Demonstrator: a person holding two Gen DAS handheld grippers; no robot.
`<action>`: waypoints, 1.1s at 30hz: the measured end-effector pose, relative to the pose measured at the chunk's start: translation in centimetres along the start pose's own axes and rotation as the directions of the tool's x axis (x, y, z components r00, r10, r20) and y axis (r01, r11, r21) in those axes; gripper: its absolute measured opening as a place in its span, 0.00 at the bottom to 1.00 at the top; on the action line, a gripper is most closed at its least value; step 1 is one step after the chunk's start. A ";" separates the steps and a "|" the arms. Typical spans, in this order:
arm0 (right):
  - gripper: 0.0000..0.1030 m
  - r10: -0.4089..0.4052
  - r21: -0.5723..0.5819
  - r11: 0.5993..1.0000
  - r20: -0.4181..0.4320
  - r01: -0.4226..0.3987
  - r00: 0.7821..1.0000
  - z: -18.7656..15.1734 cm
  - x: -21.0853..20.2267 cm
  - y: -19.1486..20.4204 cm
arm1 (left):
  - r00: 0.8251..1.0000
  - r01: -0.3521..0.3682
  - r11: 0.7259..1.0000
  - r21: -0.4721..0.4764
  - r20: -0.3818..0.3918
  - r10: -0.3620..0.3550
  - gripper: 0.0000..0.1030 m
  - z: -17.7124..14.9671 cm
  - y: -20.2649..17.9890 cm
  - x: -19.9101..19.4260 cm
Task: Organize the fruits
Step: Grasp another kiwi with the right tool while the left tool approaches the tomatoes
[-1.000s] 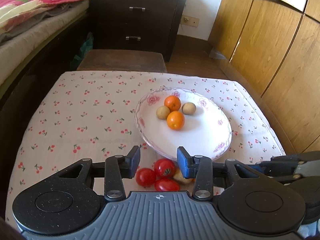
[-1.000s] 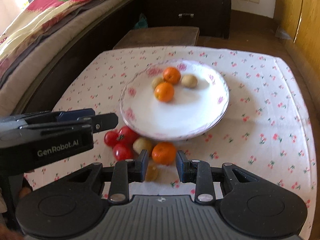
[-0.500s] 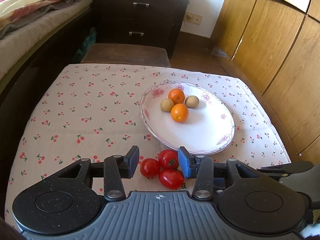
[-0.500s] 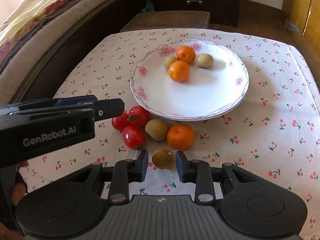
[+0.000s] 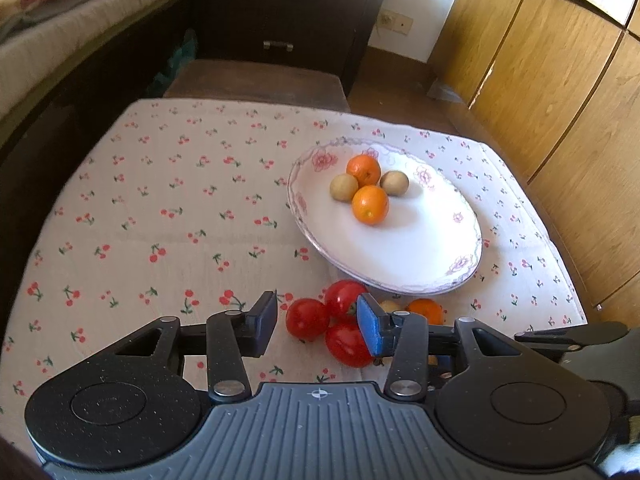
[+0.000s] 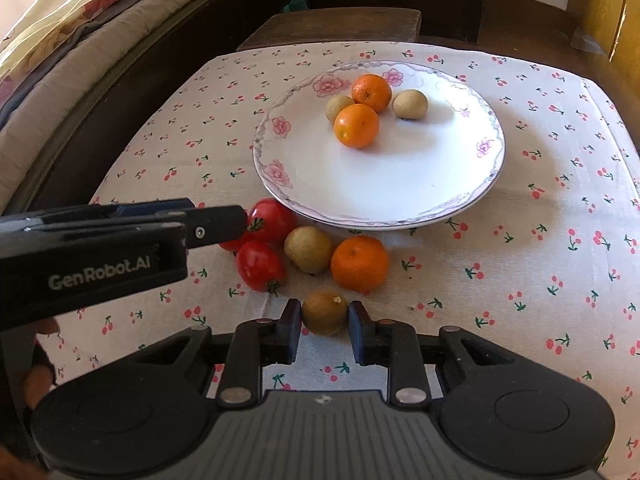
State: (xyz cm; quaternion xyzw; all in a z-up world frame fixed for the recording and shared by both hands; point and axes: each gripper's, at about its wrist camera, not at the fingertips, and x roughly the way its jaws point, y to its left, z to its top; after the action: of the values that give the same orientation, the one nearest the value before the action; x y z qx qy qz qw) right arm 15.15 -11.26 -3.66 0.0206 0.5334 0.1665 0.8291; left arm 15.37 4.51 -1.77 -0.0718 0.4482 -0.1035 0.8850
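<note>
My right gripper (image 6: 324, 320) has its jaws closing, and both pads press on a small brown fruit (image 6: 324, 307) that lies on the cherry-print cloth. Just beyond it lie an orange (image 6: 359, 264), a pale round fruit (image 6: 309, 249) and three red tomatoes (image 6: 260, 266). My left gripper (image 5: 316, 308) hovers open over the tomatoes (image 5: 307, 318), its blue right pad close beside them without pressing. The flowered white plate (image 6: 280, 176) holds two oranges (image 6: 356, 126) and two pale brown fruits (image 6: 410, 104).
The cloth-covered table (image 5: 160, 220) ends near a bed (image 6: 60, 60) on the left and wooden cupboard doors (image 5: 560, 100) on the right. A dark stool (image 5: 256, 80) and a drawer chest (image 5: 288, 20) stand behind it. A person's fingers (image 6: 38, 380) show at the lower left.
My right gripper came down over the brown fruit and closed onto it. The left gripper shifted slightly, so the tomatoes now sit toward its right pad.
</note>
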 end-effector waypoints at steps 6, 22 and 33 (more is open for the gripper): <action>0.27 0.004 0.026 1.000 0.014 -0.004 1.000 -0.2 -0.7 -0.8 | 1.000 0.009 0.999 -0.044 -0.018 -0.010 0.50 0.0 0.8 0.7; 0.27 0.012 0.041 0.999 0.005 -0.012 1.000 -0.3 -0.7 -0.8 | 0.999 0.024 0.998 -0.050 -0.031 -0.026 0.48 0.2 1.1 2.0; 0.27 0.020 0.043 0.999 0.014 -0.021 1.000 -0.2 -1.3 -1.1 | 0.999 -0.005 1.000 -0.029 -0.043 0.003 0.41 -0.8 1.5 1.1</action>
State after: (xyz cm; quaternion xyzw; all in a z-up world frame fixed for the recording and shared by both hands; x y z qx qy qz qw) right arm 14.76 -12.71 -2.88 0.0451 0.5311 0.1631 0.8302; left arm 15.53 5.64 -3.46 -0.0814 0.4688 -0.0967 0.8742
